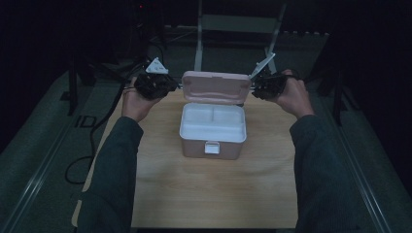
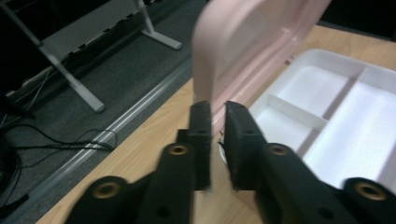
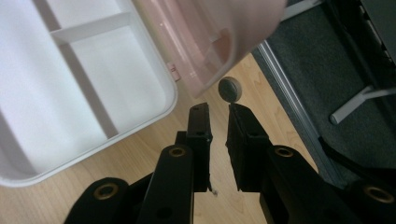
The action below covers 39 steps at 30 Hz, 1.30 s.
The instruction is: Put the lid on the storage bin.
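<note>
1. We see a pink box (image 1: 212, 141) mid-counter (image 1: 214, 194), its lid (image 1: 216, 87) raised upright at the back and a white divided tray (image 1: 212, 122) seated in its top.
2. Our left tool (image 2: 216, 112) sits at the lid's left end; its jaws stand a narrow gap apart with the lid's blurred edge running into that gap, though we cannot tell whether they grip it.
3. Our right tool (image 3: 218, 114) hangs just off the lid's right end, jaws slightly parted and empty.
4. A small grey disc (image 3: 230, 88) lies on the counter just ahead of them.
</note>
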{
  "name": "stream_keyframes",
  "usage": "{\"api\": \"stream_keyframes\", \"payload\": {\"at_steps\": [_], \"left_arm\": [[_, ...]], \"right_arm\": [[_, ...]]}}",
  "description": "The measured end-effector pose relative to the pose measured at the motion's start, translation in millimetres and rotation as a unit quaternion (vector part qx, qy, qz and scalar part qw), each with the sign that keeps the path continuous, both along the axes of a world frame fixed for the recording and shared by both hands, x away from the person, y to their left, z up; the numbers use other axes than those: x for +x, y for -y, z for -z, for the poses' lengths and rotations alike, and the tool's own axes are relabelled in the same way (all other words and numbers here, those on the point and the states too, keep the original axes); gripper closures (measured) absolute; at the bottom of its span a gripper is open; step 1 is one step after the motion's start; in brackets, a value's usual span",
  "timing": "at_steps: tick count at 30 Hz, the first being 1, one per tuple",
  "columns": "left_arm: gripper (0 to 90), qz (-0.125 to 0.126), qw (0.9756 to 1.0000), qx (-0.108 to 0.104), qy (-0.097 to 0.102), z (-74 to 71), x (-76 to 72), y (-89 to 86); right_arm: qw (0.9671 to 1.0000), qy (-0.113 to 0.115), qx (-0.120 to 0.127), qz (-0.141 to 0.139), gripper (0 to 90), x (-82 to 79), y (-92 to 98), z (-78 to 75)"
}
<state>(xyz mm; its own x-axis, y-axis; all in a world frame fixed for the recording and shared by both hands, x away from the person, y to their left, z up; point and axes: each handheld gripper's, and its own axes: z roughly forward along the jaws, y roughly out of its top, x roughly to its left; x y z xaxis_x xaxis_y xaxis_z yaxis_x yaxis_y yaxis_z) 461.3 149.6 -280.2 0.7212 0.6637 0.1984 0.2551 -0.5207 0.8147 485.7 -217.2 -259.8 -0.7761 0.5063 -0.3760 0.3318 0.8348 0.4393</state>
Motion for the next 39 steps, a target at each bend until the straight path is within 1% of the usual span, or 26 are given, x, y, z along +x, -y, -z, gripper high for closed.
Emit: {"api": "stream_keyframes", "payload": {"at_steps": [1,2,4,5,6,7,8,10,12,15,17,20,21,22,24,27,31,33,35,38,39], "left_arm": [[88.4,-0.006,1.0,0.0,0.002,-0.9,0.9,0.0],[89.2,-0.009,0.9999,-0.008,-0.001,-1.9,1.8,0.0],[89.4,-0.022,0.9995,-0.02,0.0,-4.0,3.9,0.5],[89.5,-0.026,0.9994,-0.021,0.0,-5.1,5.2,1.2],[89.5,-0.034,0.9992,-0.019,0.001,-6.7,6.4,3.4],[89.4,-0.038,0.9991,-0.019,0.002,-7.7,7.2,4.7],[89.4,-0.041,0.9989,-0.023,0.004,-9.1,8.1,6.5],[89.3,-0.051,0.9983,-0.028,0.009,-11.9,10.0,10.1],[89.3,-0.06,0.9977,-0.033,0.008,-13.5,12.9,11.9],[88.9,-0.067,0.9971,-0.036,0.003,-14.4,16.9,14.6],[88.2,-0.062,0.9972,-0.042,0.003,-15.1,17.5,17.2],[87.5,-0.05,0.9979,-0.04,0.001,-14.8,17.4,22.1],[87.7,-0.051,0.9979,-0.04,0.004,-14.3,16.7,23.4],[87.9,-0.052,0.9977,-0.043,0.003,-14.2,16.4,23.2],[87.9,-0.047,0.9975,-0.052,0.004,-13.5,14.3,21.6],[87.8,-0.042,0.9975,-0.056,0.005,-11.8,9.4,19.8],[87.4,-0.036,0.9971,-0.066,0.011,-5.9,0.6,16.7],[86.4,-0.032,0.9965,-0.077,0.012,-2.6,-3.8,14.7],[85.9,-0.026,0.9962,-0.082,0.013,1.4,-8.3,12.5],[85.7,-0.022,0.9971,-0.072,0.01,7.1,-13.6,10.8],[85.6,-0.02,0.997,-0.074,0.008,9.1,-14.8,9.9]], "right_arm": [[1.0,0.003,0.0,0.005,81.7,0.7,0.3,-0.4],[0.9999,0.007,0.001,0.011,83.0,1.4,0.6,-0.9],[0.9995,0.017,0.007,0.025,87.4,2.7,0.9,-2.2],[0.9992,0.021,0.011,0.031,89.7,3.4,0.5,-2.5],[0.999,0.021,0.014,0.038,90.0,4.3,-0.2,-2.5],[0.9986,0.028,0.011,0.044,90.0,5.2,-1.4,-2.3],[0.9983,0.031,0.011,0.049,90.0,5.7,-2.2,-2.2],[0.9973,0.039,0.018,0.06,90.0,6.7,-3.6,-2.9],[0.9962,0.045,0.029,0.068,90.0,7.7,-4.8,-4.0],[0.9948,0.052,0.05,0.072,90.0,8.8,-6.2,-5.9],[0.9935,0.058,0.06,0.077,90.0,9.5,-7.2,-6.5],[0.9929,0.058,0.071,0.077,90.0,10.2,-8.5,-6.8],[0.9925,0.06,0.073,0.078,90.0,10.0,-9.1,-6.6],[0.9925,0.059,0.077,0.075,90.0,10.0,-9.3,-6.3],[0.9925,0.06,0.079,0.072,90.0,9.2,-9.7,-5.6],[0.9923,0.057,0.085,0.069,90.0,7.5,-9.6,-4.1],[0.9931,0.055,0.086,0.056,90.0,2.4,-8.6,-1.5],[0.9934,0.051,0.09,0.05,90.0,-0.9,-7.1,0.1],[0.9934,0.047,0.094,0.044,90.0,-4.0,-5.5,2.1],[0.9942,0.042,0.093,0.034,90.0,-8.4,-4.5,7.8],[0.9944,0.042,0.092,0.031,90.0,-9.0,-4.1,9.1]]}}
